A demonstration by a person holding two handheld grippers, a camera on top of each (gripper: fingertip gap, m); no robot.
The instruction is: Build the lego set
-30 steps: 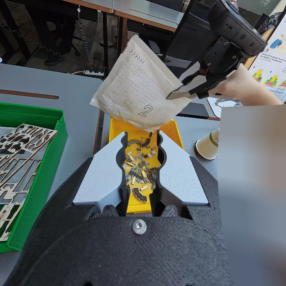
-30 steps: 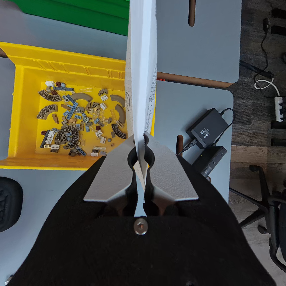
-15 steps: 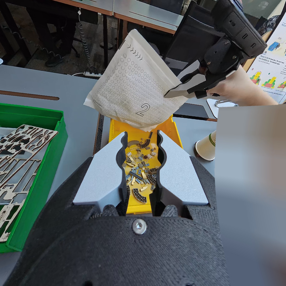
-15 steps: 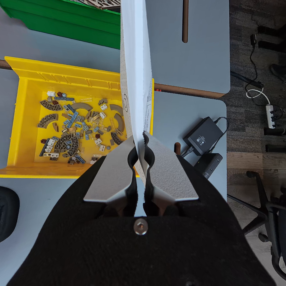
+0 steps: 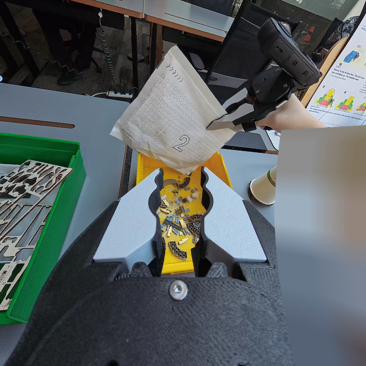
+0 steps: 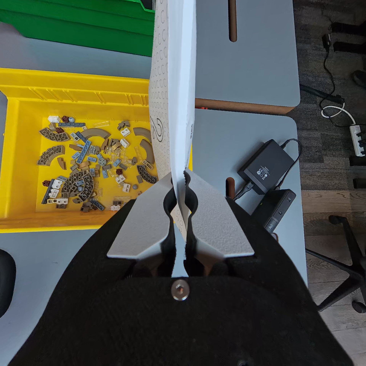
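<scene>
On the grey table (image 5: 59, 111), the right gripper (image 6: 179, 176) stays clamped on the white bag (image 5: 170, 120), now slightly lower over the yellow tray (image 6: 21, 95); the left gripper (image 5: 180, 172) stays parted, empty.

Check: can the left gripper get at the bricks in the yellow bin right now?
Probably yes: left gripper is open and empty, aimed at the bricks in the yellow bin. Paper bag, held by the right gripper, overhangs only the far end.

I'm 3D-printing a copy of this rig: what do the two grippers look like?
Both match: the left gripper and right gripper each have a textured black printed body, two pale grey wedge-shaped fingers with wavy black inner pads, and a silver hex screw at the centre. No cables show.
</scene>
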